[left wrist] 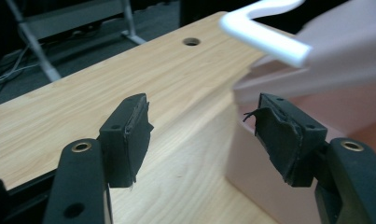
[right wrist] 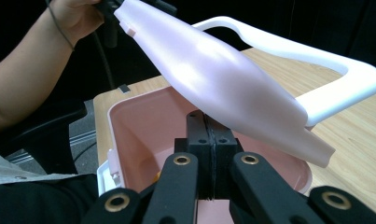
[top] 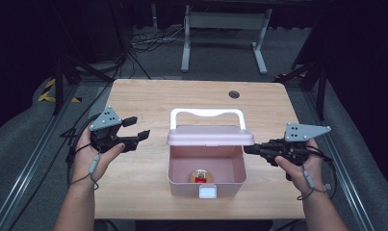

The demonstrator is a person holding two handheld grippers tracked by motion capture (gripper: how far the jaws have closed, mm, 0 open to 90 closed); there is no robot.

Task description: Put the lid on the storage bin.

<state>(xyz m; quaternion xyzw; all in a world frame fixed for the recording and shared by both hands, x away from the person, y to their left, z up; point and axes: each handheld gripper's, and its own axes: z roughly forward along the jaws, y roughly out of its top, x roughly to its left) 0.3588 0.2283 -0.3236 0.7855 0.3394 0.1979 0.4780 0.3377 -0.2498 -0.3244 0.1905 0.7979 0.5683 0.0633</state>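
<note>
A pink box (top: 179,168) stands mid-table with its pink lid (top: 211,137) raised at a slant and a white handle (top: 206,113) behind it. On the box floor lies a small round red and tan item (top: 200,175). My right gripper (top: 247,149) is shut, its tips against the lid's right edge; in the right gripper view its closed tips (right wrist: 209,122) sit right under the lid (right wrist: 223,74), over the box (right wrist: 129,126). My left gripper (top: 139,127) is open left of the box, nothing between its jaws (left wrist: 202,135), the lid (left wrist: 344,51) and handle (left wrist: 265,35) ahead.
The box has a white latch (top: 207,192) on its front wall. A round hole (top: 234,94) marks the wooden table (top: 148,192) at the far right. Behind the table a white metal frame (top: 225,29) stands on grey floor, with cables at the left.
</note>
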